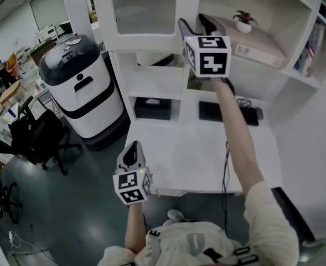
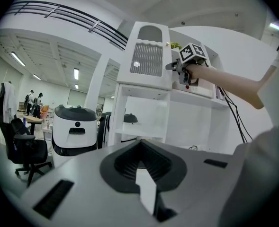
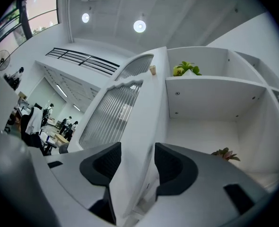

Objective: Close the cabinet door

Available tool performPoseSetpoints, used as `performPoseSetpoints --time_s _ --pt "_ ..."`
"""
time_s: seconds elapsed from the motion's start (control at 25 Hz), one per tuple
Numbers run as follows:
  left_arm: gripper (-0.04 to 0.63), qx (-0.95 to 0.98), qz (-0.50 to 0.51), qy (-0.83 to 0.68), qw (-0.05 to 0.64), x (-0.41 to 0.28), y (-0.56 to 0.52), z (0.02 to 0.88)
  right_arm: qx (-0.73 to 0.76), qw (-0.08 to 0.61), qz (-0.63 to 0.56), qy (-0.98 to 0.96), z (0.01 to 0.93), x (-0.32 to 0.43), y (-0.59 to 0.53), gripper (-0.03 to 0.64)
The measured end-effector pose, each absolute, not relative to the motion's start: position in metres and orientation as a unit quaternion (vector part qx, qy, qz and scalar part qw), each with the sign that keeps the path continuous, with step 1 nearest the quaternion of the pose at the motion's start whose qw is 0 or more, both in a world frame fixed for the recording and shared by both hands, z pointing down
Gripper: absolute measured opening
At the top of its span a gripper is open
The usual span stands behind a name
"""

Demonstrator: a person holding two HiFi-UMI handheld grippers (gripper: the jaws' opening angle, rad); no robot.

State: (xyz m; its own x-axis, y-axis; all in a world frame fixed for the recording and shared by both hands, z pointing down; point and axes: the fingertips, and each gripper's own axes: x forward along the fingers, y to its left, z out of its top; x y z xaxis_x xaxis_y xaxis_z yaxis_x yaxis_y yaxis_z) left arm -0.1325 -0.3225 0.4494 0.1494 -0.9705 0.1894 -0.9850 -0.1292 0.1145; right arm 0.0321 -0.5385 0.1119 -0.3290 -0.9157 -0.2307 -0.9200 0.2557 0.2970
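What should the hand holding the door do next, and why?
Probably swing the cabinet door toward the open shelf compartment to shut it. The right gripper has its fingers clamped on the door's edge, and the door stands open.

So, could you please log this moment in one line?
right gripper: shut on cabinet door edge | left gripper: shut, empty | door: open

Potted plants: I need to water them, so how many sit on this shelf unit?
2. A green plant on the upper shelf and a reddish plant in the compartment below it; more may hide behind the cabinet door.
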Motion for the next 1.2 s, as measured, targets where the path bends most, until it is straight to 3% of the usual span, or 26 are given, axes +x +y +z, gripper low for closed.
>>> performPoseSetpoints --time_s 0.32,0.52,0.72,1.04,1.2 --pt "0.005 0.765 0.031 -0.639 0.072 -0.12 -0.319 0.422 -0.543 0.067 0.24 0.802 0.092 0.036 -0.454 0.197" --pt "0.005 0.779 0.024 -0.625 0.053 -0.104 -0.31 0.406 -0.519 0.141 0.243 0.807 0.103 0.05 -0.383 0.053" --pt "0.005 0.789 0.01 -0.612 0.047 -0.089 -0.294 0.401 -0.51 0.169 0.224 0.813 0.147 0.065 -0.329 0.009" --pt "0.005 0.806 -0.011 -0.592 0.022 -0.074 -0.273 0.402 -0.537 0.141 0.132 0.821 0.275 0.074 -0.286 0.006" --pt "0.005 0.815 -0.012 -0.58 0.009 -0.066 -0.269 0.406 -0.551 0.087 0.087 0.825 0.353 0.072 -0.272 0.006"
